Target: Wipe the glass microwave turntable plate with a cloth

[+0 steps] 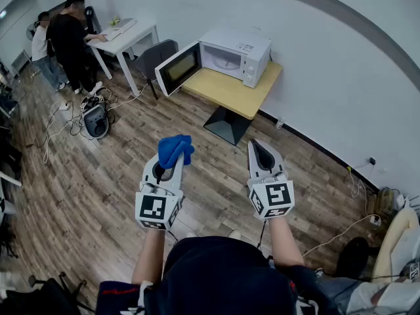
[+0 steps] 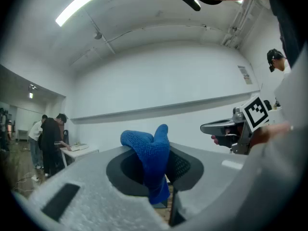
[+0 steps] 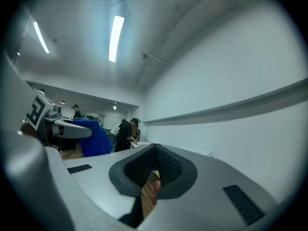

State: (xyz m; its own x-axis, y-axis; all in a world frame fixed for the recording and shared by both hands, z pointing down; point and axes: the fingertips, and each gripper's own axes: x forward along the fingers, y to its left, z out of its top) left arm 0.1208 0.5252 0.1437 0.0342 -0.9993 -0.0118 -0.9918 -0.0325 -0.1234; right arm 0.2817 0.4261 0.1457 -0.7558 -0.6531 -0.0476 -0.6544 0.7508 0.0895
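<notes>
The wood-plank floor (image 1: 85, 195) lies below my left gripper (image 1: 172, 163) and right gripper (image 1: 262, 146). Ahead of both, a light wooden table (image 1: 223, 92) meets the white wall (image 1: 328, 58). Further ahead-left stand a white desk (image 1: 141, 31) and a grey chair (image 1: 157, 54). A strip light (image 3: 114, 32) glows overhead.

No legible text; microwave label (image 1: 244, 46), wall sign (image 2: 244, 74) too small to read

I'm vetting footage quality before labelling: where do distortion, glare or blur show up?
Head view: evenly lit, fisheye curves the white wall, white microwave oven sharp. Left gripper view: dark round vignette, ceiling strip light blown out, blue knitted cloth crisp. Right gripper view: same vignette, ceiling tube light glaring.
</notes>
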